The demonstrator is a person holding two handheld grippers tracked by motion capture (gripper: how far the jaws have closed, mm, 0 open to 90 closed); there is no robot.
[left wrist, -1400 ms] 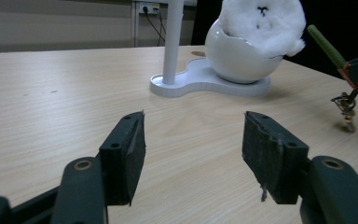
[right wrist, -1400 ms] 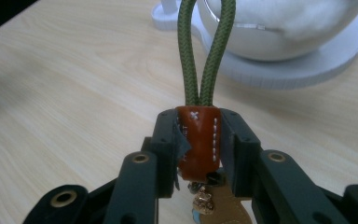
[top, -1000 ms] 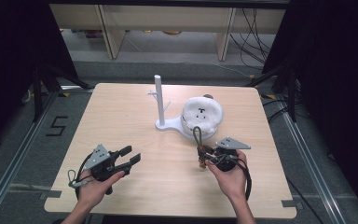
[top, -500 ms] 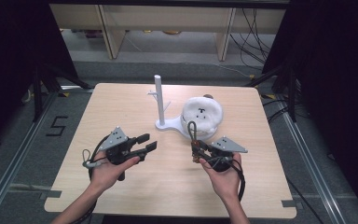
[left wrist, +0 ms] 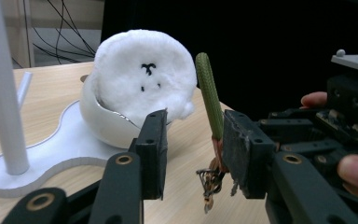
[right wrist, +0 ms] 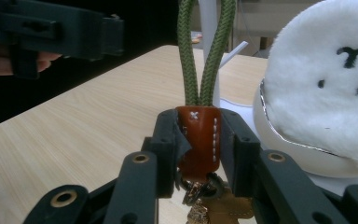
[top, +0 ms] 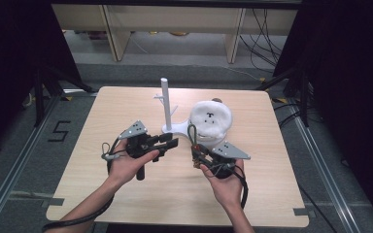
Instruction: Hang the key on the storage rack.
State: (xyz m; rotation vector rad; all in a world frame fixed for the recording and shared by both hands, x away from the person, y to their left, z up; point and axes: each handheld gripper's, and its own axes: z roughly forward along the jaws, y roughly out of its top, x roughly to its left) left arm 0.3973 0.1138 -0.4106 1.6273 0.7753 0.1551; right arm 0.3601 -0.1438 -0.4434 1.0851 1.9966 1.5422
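- While my right gripper (right wrist: 198, 154) clamps the brown leather tab of a green cord key strap (right wrist: 199, 140), the loop stands upright above its jaws, probably so it can be hooked over something.
- Keys (right wrist: 209, 205) dangle below that tab.
- My left gripper (left wrist: 193, 154) sits just beside the strap, half open and lately narrowing; the cord stands between and beyond its pads, untouched, so it grips nothing.
- Ahead of both grippers stands a white plastic stand with an upright post (top: 165, 104), likely the hanging place.
- Its white bowl (left wrist: 103, 128) cradles a fluffy white plush ball with a stitched face (left wrist: 142, 79).
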